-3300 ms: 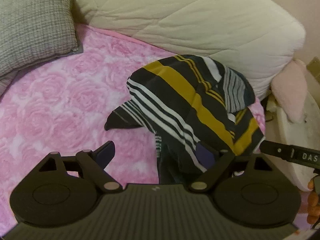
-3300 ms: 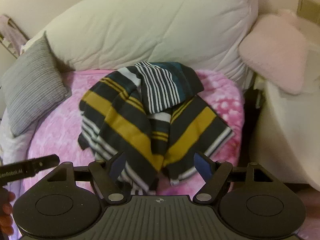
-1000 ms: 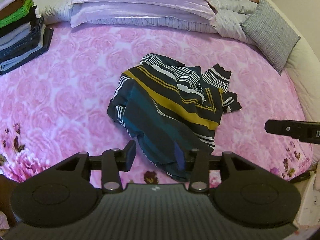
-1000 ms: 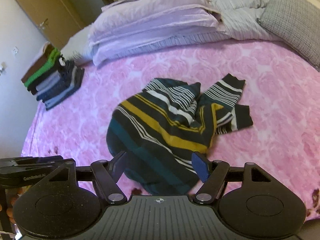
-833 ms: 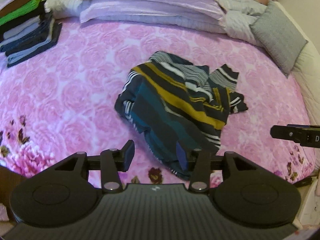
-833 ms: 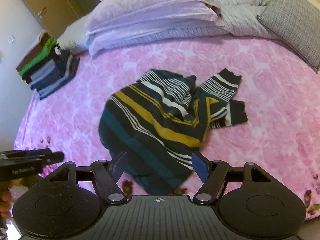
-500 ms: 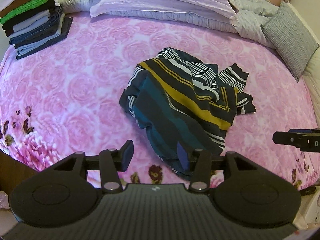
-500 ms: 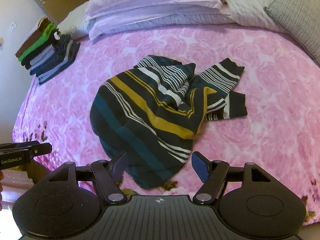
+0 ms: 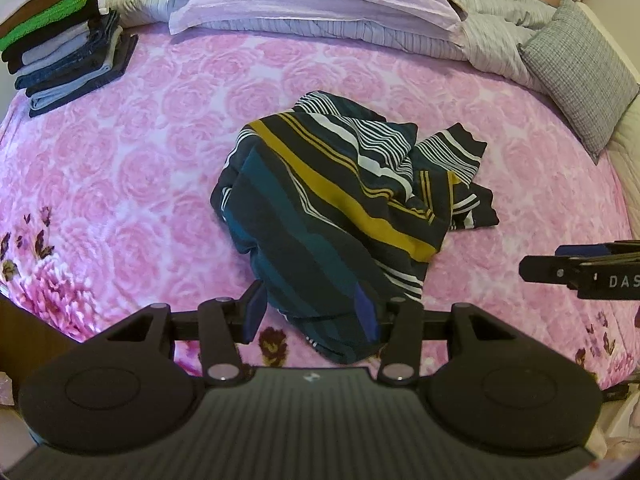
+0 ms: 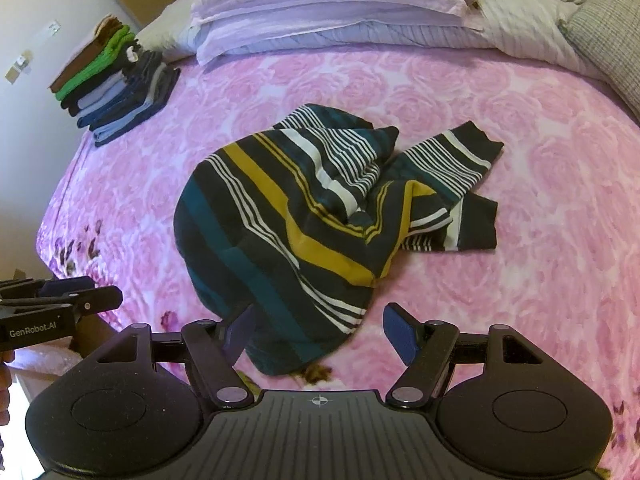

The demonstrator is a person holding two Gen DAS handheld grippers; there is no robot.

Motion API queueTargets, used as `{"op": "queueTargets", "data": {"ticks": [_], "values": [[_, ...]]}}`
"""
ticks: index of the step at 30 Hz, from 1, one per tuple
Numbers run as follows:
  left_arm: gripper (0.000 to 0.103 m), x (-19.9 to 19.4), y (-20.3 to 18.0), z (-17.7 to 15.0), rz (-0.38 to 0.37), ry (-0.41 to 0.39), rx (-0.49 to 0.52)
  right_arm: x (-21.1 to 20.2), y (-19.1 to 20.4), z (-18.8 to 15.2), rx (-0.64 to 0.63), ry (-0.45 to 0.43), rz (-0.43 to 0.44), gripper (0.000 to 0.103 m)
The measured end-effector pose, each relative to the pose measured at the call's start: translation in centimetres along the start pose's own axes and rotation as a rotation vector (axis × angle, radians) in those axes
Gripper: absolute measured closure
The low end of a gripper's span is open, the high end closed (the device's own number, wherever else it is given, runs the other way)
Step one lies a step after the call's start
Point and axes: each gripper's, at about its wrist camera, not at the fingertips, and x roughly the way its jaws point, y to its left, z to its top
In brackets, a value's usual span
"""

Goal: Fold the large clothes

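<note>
A crumpled dark garment [image 9: 340, 216] with teal, mustard and white stripes lies in a heap in the middle of the pink rose bedspread [image 9: 120, 168]. One sleeve trails off to the right [image 10: 452, 164]. My left gripper [image 9: 311, 313] is open and hangs over the garment's near hem, gripping nothing. In the right wrist view the same garment [image 10: 304, 220] sits just beyond my right gripper [image 10: 320, 330], which is open and empty too. Each gripper shows at the edge of the other's view: the right gripper [image 9: 580, 272] and the left gripper [image 10: 60, 300].
A stack of folded clothes [image 9: 64, 52] stands at the far left corner of the bed. Lilac pillows [image 9: 312, 0] and a striped quilt [image 9: 500, 20] line the far side. A grey cushion [image 9: 580, 68] lies at the far right. The bed's near edge runs under both grippers.
About three seconds ago the garment lay against a cream quilt; now it rests mid-bed. Over the last second both grippers shifted slightly along the near edge, staying open. The garment itself lies still.
</note>
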Motion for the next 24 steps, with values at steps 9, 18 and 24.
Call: {"op": "queueTargets", "data": {"ticks": [9,18,24], "values": [[0.059,0.4,-1.2,0.7,0.007,0.006,0.021,0.8,-0.6,0.3,-0.017,0.018,0.030,0.035],[0.059,2.4,-2.8,1.3,-0.016,0.036,0.080,0.7,-3.1,-0.7,0.062,0.014,0.007,0.035],[0.059,4.9,-3.5,1.2,-0.041,0.068,0.131,0.5,-6.5,-2.3,0.179,0.017,-0.052,0.035]]}}
